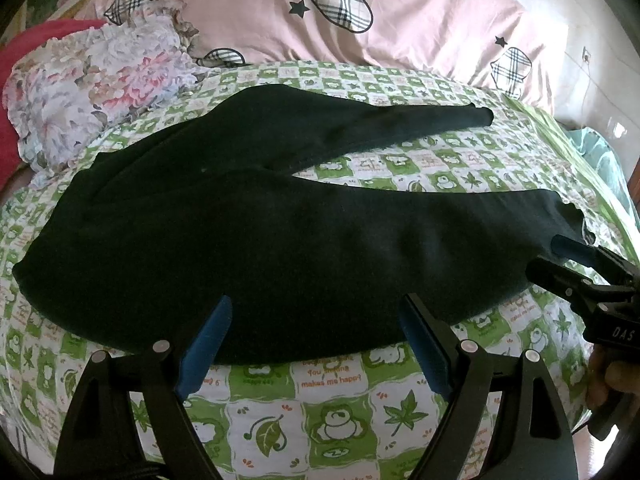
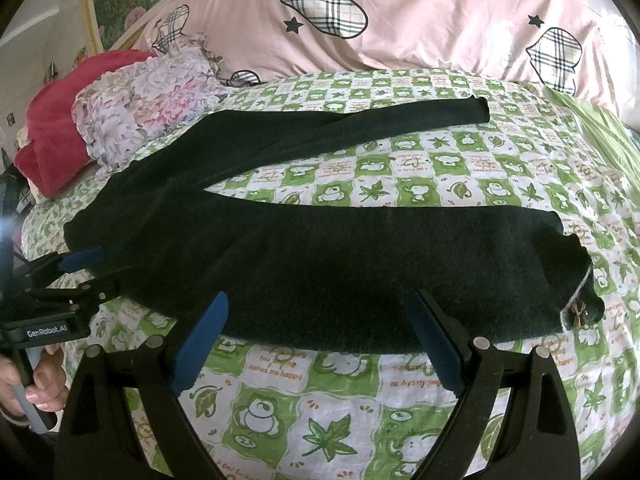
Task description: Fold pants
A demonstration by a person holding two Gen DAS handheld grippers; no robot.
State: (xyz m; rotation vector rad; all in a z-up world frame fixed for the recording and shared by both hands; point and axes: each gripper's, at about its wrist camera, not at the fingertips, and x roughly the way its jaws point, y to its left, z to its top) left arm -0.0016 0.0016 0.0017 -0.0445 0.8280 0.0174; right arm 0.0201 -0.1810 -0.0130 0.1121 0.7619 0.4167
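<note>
1. Black pants (image 1: 256, 240) lie flat on the bed (image 1: 340, 412), over the green-and-white checked sheet. Waist to the left, legs running right, spread in a V with sheet showing between them.
2. Left hand-held gripper (image 1: 316, 344): jaws wide apart, nothing held. Blue pads sit at the near edge of the near leg; actual contact can't be told.
3. Right hand-held gripper (image 2: 320, 340): jaws also spread wide, nothing between them, poised at the near edge of the same leg, further toward the cuff.
4. In the left wrist view the right hand-held gripper shows beside the cuff end. In the right wrist view the left one shows beside the waist, with a hand (image 2: 36, 380) on its handle.
5. Step in hand, as I judge it: grasp the near leg's edge at two points and fold it over onto the far leg.
6. Doing it well: pinch both layers of fabric, not the sheet under it. Lift both ends together, carry evenly, line up the inseams and cuffs, then lay it down without dragging.
7. Risks: catching the sheet, or the cuff end sagging and bunching.
8. Containers: none visible. Behind the pants are a pink quilt (image 1: 360, 12) with plaid hearts, a floral ruffled pillow (image 1: 88, 84) and red fabric (image 2: 56, 120).
</note>
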